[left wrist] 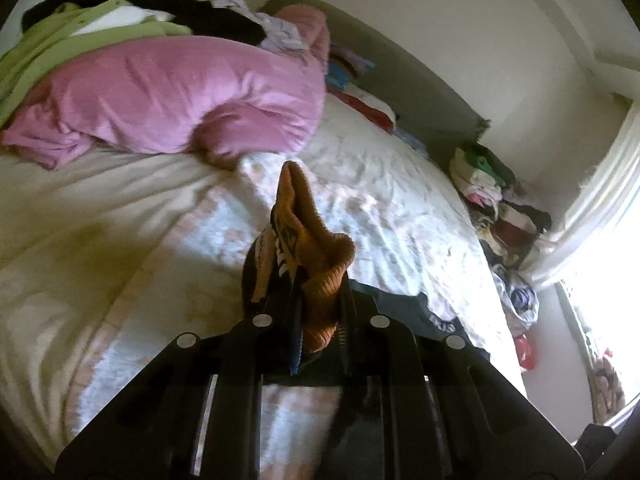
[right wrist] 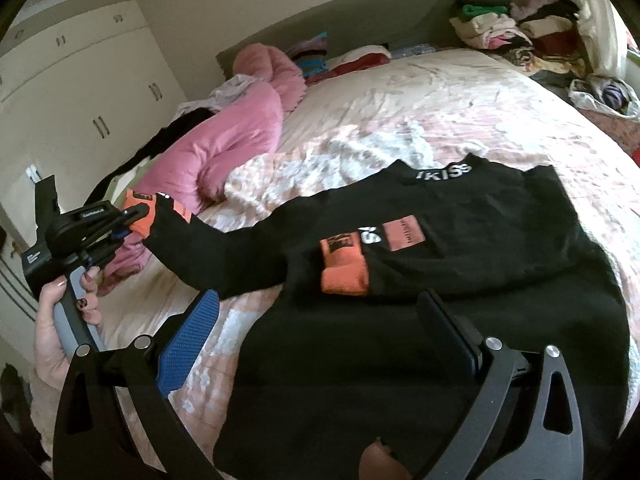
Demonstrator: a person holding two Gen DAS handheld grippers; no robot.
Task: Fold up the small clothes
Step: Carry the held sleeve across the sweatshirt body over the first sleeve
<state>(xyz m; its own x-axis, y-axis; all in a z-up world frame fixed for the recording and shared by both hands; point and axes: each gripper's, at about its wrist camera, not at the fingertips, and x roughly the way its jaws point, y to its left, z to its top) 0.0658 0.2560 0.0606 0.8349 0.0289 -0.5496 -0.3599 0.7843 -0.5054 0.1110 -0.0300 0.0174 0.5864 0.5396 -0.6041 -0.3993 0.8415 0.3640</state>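
Observation:
A black sweatshirt (right wrist: 460, 248) with orange cuffs and white lettering lies flat on the bed (right wrist: 400, 100). One sleeve is folded across its chest, orange cuff (right wrist: 345, 268) on top. My left gripper (left wrist: 320, 292) is shut on the other sleeve's orange cuff (left wrist: 316, 256) and holds that sleeve stretched out to the left, above the bed; it also shows in the right wrist view (right wrist: 134, 216). My right gripper (right wrist: 320, 328) is open and empty, hovering over the sweatshirt's lower body, fingers (right wrist: 192, 336) wide apart.
A pink garment (left wrist: 160, 92) with green and black clothes lies in a heap at the bed's left side. Folded clothes (right wrist: 508, 28) are stacked beyond the bed's far right corner. White wardrobes (right wrist: 80, 80) stand on the left.

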